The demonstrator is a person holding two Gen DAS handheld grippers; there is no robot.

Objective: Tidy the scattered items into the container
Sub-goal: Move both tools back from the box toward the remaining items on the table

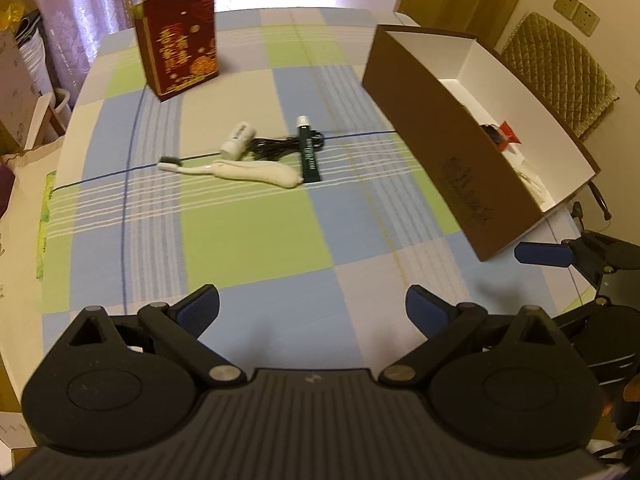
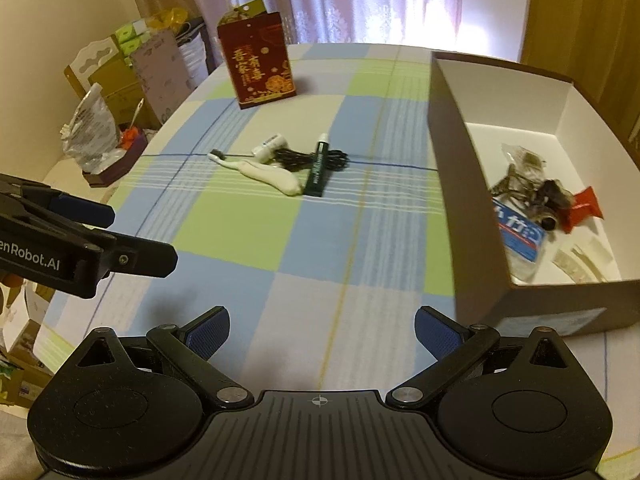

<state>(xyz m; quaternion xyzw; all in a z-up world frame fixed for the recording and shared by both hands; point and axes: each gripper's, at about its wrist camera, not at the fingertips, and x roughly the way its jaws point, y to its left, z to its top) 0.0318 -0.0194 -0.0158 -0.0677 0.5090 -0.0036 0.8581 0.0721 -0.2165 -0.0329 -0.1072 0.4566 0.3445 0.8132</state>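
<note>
Plainly, both tools were empty and spread wide: the left gripper (image 1: 312, 310) and the right gripper (image 2: 322, 330) each hovered over the near end of the checked tablecloth (image 2: 248, 224), blue pads well apart, nothing between them. Still scattered mid-table lay a tight little cluster: a white electric toothbrush (image 1: 244, 170) with a dark bristle head, a small white bottle (image 1: 238, 140) on its side, a coiled black cable (image 1: 280, 148), and a dark green tube (image 1: 309, 152) with a white cap. The brown cardboard box (image 2: 472, 184), white inside, stood to the right of them, well apart from the cluster, and already held keys, a blue-and-white packet (image 2: 520, 236) and a red wrapper (image 2: 584, 204). A red gift bag (image 2: 260, 68) stood upright at the far end.

The chief risk seemed to lie in how closely the four things were packed. The tube appeared to rest across the cable, and the toothbrush's thick end lay just beside the tube's foot, so a grasp on any one could drag or snag a neighbour. A pinch on the cable's loops would likely lift only part of it and trail the rest. The bottle, being round and lying flat, could roll away if nudged. The box's near wall stood tall, so a low carry might strike it.
</note>
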